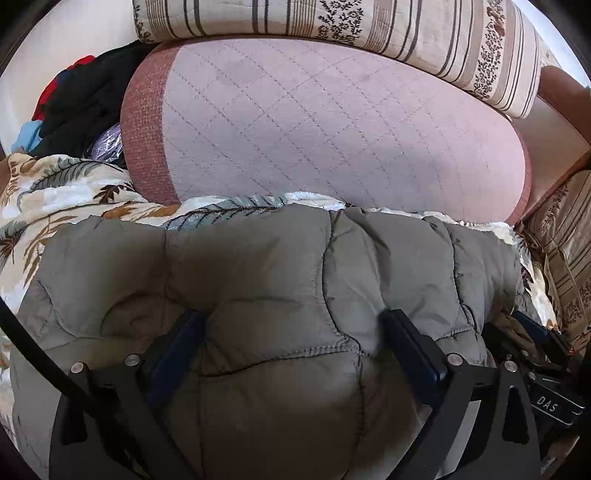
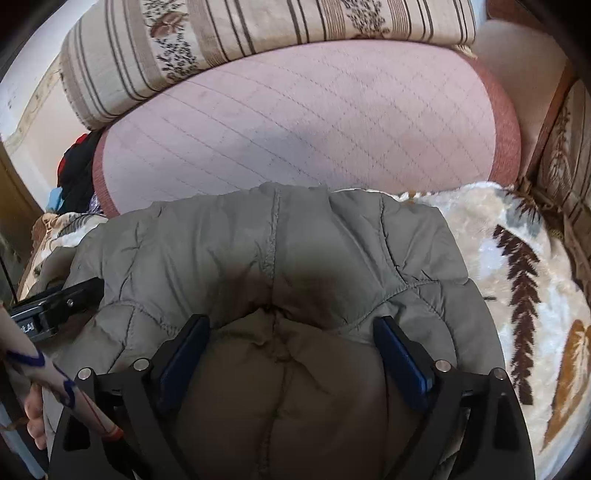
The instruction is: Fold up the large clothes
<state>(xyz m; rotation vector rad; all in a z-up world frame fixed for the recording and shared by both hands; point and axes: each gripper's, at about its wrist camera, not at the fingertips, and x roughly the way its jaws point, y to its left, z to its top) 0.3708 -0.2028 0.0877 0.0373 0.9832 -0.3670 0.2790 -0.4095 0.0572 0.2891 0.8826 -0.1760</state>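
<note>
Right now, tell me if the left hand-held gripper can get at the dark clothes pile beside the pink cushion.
Probably not directly: the left hand-held gripper sits open over the grey quilted jacket, and the leaf-print blanket lies between it and the dark clothes pile.

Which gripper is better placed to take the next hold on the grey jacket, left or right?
Probably the right gripper: its open jaws straddle a raised fold of the grey jacket, ready to pinch. The left gripper stands open over flatter padding.

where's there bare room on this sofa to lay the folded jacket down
Free: the pink quilted seat pad, between the striped back cushion and the grey puffer jacket. A smaller patch of leaf-print blanket lies right of the jacket. Crowded: the clothes pile at the pad's left end.
</note>
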